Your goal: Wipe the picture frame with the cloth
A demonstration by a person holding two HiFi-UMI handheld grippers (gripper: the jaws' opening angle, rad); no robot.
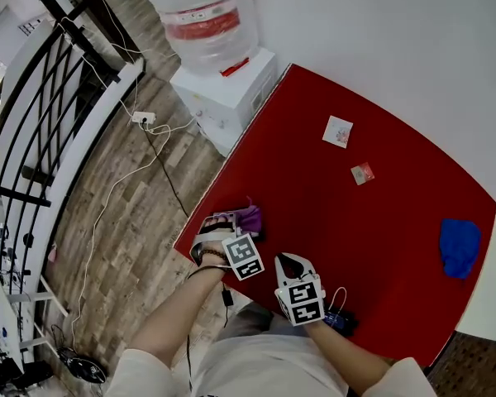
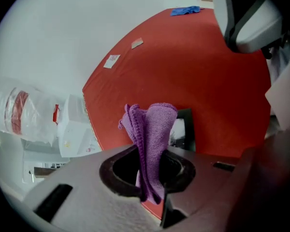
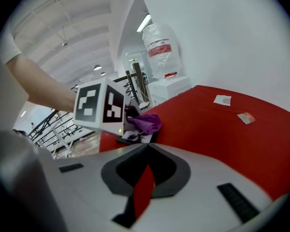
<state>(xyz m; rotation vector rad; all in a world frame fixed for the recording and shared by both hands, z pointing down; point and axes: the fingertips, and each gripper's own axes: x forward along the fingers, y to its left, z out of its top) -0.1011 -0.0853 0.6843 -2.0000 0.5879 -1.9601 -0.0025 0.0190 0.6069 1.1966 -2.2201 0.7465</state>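
My left gripper (image 2: 152, 151) is shut on a folded purple cloth (image 2: 152, 124), which sticks up from between its jaws. In the head view this gripper (image 1: 230, 226) sits at the near left corner of the red table (image 1: 339, 222), with the cloth (image 1: 250, 218) over the table's edge. A small dark picture frame (image 2: 184, 129) lies flat on the table just beyond the cloth; the right gripper view shows the frame (image 3: 131, 138) under the cloth (image 3: 146, 122). My right gripper (image 3: 146, 148) hovers to the right of it, jaws together and holding nothing, seen also in the head view (image 1: 291, 265).
A blue cloth (image 1: 460, 246) lies at the table's right side. Two small cards (image 1: 337, 131) (image 1: 363, 173) lie towards the far side. A water bottle (image 1: 207, 11) stands on a white box (image 1: 227, 93) past the far left corner. A black railing (image 1: 41, 106) and cables run along the wooden floor.
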